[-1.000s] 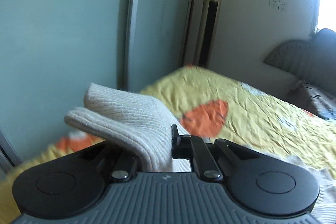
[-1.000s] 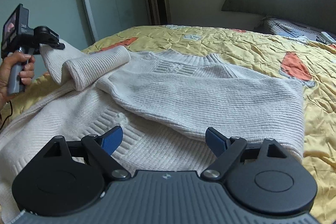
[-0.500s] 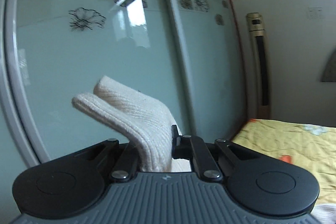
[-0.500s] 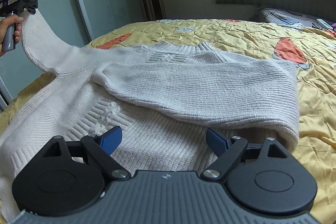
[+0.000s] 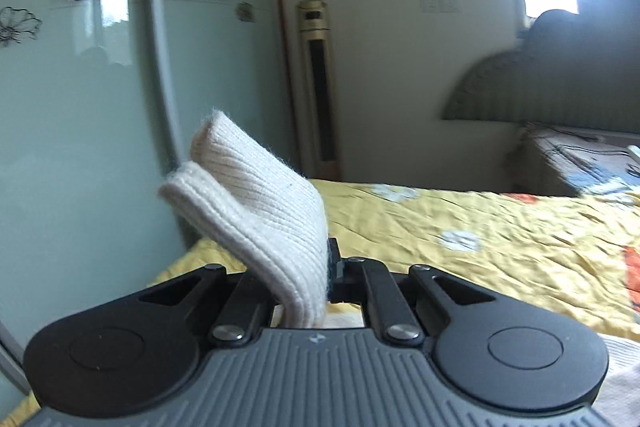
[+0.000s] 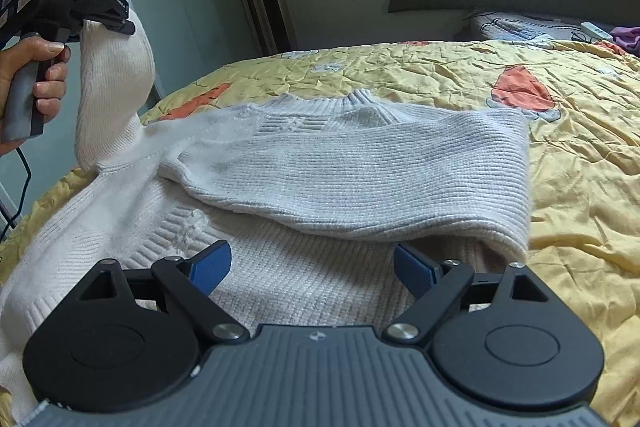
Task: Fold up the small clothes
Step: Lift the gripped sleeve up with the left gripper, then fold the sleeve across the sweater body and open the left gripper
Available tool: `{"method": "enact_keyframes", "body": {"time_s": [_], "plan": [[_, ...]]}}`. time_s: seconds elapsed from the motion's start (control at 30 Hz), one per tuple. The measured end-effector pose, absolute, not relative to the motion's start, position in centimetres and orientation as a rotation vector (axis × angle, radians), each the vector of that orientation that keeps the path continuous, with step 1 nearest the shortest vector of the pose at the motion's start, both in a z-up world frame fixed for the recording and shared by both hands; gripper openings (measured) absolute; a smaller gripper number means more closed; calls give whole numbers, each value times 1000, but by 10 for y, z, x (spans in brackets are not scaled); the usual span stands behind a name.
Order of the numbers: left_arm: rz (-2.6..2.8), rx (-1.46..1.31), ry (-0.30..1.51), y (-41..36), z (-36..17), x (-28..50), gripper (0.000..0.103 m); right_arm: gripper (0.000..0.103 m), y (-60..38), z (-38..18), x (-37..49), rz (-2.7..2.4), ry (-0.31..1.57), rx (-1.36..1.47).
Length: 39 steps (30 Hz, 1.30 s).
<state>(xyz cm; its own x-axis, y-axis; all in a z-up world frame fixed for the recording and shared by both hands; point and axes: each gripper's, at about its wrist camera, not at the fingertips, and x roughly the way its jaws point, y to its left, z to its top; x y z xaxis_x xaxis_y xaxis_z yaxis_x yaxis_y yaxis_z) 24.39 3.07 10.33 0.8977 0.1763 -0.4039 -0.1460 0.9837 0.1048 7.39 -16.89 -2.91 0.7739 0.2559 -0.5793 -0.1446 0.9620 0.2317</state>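
The left hand-held gripper [image 6: 120,21], clamped on the sleeve cuff [image 5: 256,211], is lifting it higher off the bed [image 6: 560,99] than a second ago, readying the fold across the sweater [image 6: 320,187], while the right hand-held gripper [image 6: 312,267] is hovering apart, empty.

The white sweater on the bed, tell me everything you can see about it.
The sweater is a cream-white ribbed knit with a ribbed collar and a raised pattern on the chest. It lies flat on the yellow bedspread. One sleeve is folded across the body; the other sleeve is lifted, its cuff clamped in the left hand-held gripper. The open right hand-held gripper hovers over the hem.
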Motion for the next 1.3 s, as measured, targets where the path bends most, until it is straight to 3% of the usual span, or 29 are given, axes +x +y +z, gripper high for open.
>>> {"method": "enact_keyframes", "body": {"time_s": [0.53, 1.3], "plan": [[-87, 182, 568, -82, 40, 215, 7, 92, -189, -36, 58, 194, 655, 202], [-203, 325, 659, -150, 1, 203, 8, 99, -193, -43, 50, 209, 660, 208]]}}
